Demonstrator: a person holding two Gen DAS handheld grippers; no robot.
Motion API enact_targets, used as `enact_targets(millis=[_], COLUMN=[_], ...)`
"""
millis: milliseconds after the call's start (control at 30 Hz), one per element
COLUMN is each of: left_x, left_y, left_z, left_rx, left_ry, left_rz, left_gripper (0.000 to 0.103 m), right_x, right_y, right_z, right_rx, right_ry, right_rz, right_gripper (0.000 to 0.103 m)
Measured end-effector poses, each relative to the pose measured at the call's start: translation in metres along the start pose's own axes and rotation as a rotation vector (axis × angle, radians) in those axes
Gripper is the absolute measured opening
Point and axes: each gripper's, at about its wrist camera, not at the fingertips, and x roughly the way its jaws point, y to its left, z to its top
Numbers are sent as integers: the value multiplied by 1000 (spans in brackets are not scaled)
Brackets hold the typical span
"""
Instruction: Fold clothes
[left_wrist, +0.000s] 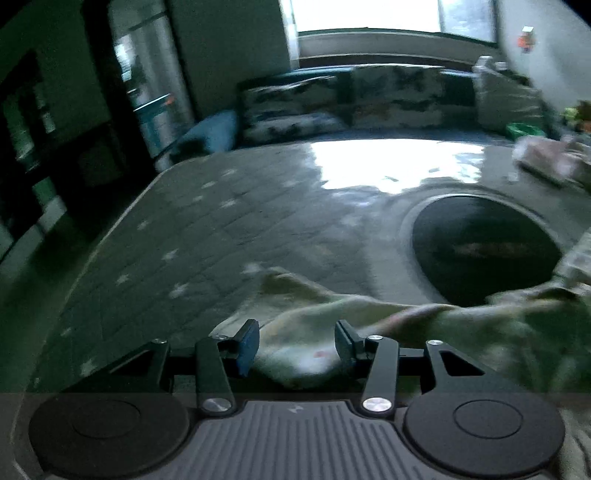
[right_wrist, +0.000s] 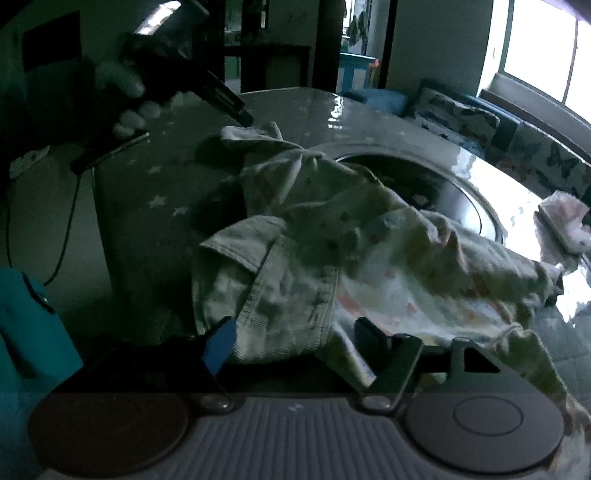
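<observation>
A pale printed garment (left_wrist: 369, 317) lies crumpled on the star-patterned table (left_wrist: 221, 229), partly over a dark round inset (left_wrist: 484, 247). My left gripper (left_wrist: 297, 341) is shut on one bunched end of it, with cloth filling the gap between the pads. In the right wrist view that same left gripper (right_wrist: 245, 119), held by a hand (right_wrist: 118, 81), lifts the garment's far corner off the table (right_wrist: 147, 177). The garment (right_wrist: 369, 236) runs down to my right gripper (right_wrist: 295, 339), whose jaws stand open around the waistband end; a gap shows beside the right finger.
A folded pink-white cloth (left_wrist: 546, 158) lies at the table's far right, also seen as the folded cloth (right_wrist: 565, 221). The round inset (right_wrist: 461, 199) has a shiny rim. Patterned sofa cushions (left_wrist: 332, 103) line the wall beyond. A cable (right_wrist: 66, 240) hangs off the table's left side.
</observation>
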Motion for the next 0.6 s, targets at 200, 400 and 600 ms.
enact_targets(millis=[200, 400, 600], left_x=[-10, 9, 45], left_y=[-40, -78, -111], left_z=[11, 32, 38], left_rx=[82, 120, 153], left_ry=[-43, -52, 34], left_rz=[-145, -252, -308], left_gripper=[50, 51, 51], right_x=[9, 0, -13], right_y=[-9, -11, -28], right_z=[-3, -8, 1], right_rx=[53, 33, 93], right_ry=[30, 72, 62], right_rz=[14, 51, 96], right_gripper=[21, 18, 24])
